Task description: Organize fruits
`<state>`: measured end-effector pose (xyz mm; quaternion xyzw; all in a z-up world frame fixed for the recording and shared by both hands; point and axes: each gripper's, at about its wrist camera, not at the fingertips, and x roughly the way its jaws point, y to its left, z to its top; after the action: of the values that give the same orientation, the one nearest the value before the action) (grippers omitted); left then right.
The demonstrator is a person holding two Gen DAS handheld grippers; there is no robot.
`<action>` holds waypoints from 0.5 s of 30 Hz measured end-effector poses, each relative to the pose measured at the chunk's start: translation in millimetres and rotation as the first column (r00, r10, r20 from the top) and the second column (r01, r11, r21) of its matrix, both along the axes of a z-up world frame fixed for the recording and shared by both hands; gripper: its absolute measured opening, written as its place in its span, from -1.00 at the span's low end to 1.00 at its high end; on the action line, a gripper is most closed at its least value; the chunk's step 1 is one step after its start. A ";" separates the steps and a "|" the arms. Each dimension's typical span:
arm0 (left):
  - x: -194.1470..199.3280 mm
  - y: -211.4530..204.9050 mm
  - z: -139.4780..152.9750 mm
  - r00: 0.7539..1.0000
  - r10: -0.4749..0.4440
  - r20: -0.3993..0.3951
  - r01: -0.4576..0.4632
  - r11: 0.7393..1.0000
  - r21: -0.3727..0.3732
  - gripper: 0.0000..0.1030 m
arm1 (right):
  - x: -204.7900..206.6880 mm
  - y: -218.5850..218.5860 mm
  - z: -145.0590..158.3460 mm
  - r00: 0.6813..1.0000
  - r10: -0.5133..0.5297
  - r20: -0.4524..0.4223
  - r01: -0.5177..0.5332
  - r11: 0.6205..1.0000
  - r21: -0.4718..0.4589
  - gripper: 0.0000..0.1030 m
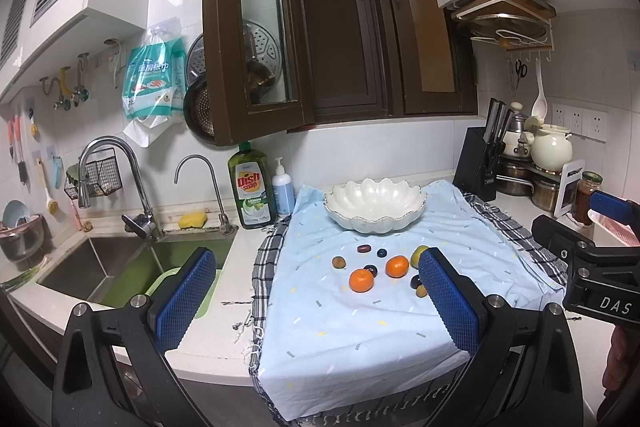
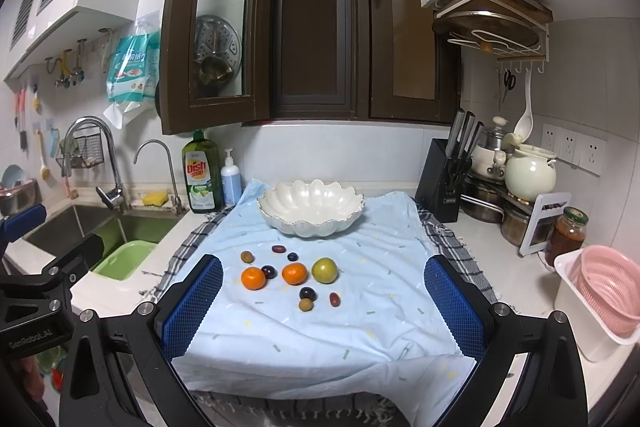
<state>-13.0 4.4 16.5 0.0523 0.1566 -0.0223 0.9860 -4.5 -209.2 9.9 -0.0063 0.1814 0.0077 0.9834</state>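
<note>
Ahead, fruits [image 2: 295, 273] lie beyond the wide-spread right tool [image 2: 324, 303], untouched.

Bowl [image 2: 310, 207]: glossy white, fluted, with a thin gold rim line; landmark for the rest. In front of it, cloth [image 2: 320, 323]: pale blue with scattered small yellow, grey and white dashes, laid over a black-and-white checked towel [image 2: 188, 251] with a fringed edge. On the cloth in front of the bowl, two orange mandarins [image 2: 294, 273], one yellow-green fruit [image 2: 324, 270], and small dark purple, red-brown and olive fruits [image 2: 307, 293].
</note>
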 end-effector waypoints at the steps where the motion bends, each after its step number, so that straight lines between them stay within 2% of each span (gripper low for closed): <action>1: -0.3 -0.3 -0.7 1.000 0.000 0.001 0.000 1.000 0.000 1.00 | 0.1 0.1 0.1 1.000 0.000 -0.001 0.000 1.000 0.000 0.99; 15: -0.7 -0.3 -1.5 1.000 -0.001 0.001 0.001 1.000 0.000 1.00 | -0.4 0.7 -0.3 1.000 -0.001 0.000 0.001 1.000 -0.001 0.99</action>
<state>-13.7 4.1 15.0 0.0522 0.1558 -0.0226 0.9861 -4.9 -208.5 9.7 -0.0065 0.1815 0.0070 0.9833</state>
